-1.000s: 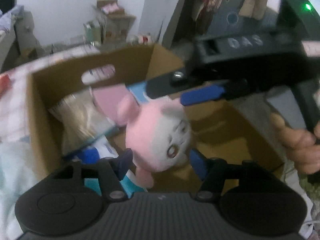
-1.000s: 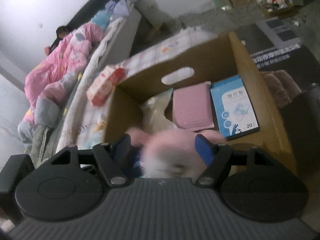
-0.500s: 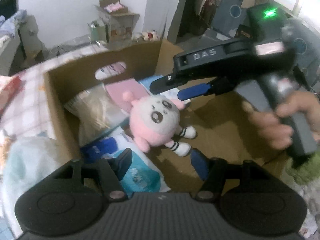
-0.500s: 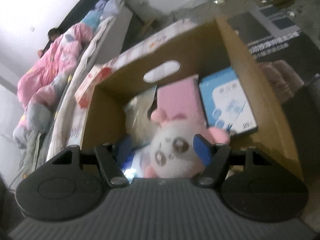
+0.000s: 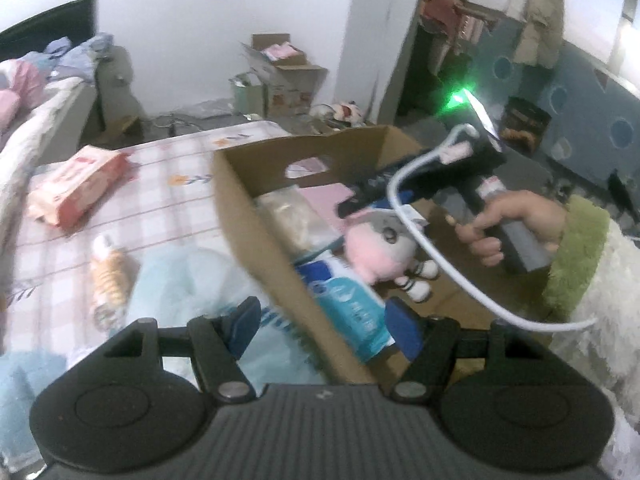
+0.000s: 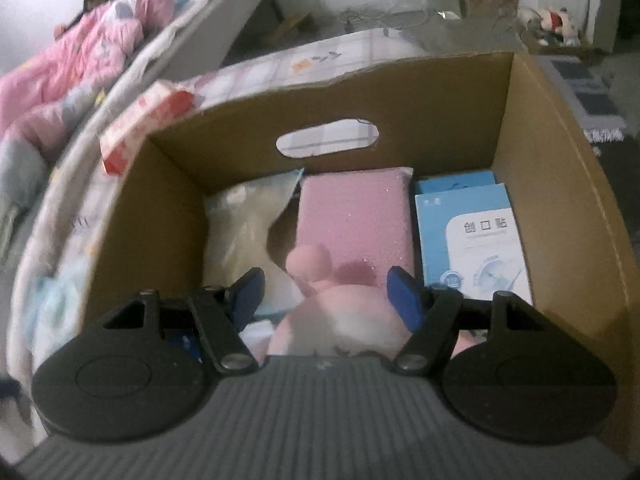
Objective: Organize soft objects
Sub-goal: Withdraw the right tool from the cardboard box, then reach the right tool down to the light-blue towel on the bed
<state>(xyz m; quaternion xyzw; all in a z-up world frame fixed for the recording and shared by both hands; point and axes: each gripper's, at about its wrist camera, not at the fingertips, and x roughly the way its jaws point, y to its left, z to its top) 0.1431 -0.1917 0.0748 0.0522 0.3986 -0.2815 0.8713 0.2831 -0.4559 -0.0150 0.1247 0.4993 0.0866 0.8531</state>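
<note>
Checked bedsheet (image 5: pixel 172 184), cardboard box (image 6: pixel 560 184) holding pink plush (image 5: pixel 372 252), both jaws open, empty

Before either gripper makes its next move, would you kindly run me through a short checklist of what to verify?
1. Pink plush toy inside the cardboard box: ok.
2. Right gripper let go of the toy: cannot tell; its jaws flank the toy, contact blurred.
3. Left gripper empty: ok; its jaws have just been opening, with only the box wall seen between them.
4. Soft items left on the bed: not ok; a light blue plush and a striped toy remain.
5. Room left in the box: ok.
</note>
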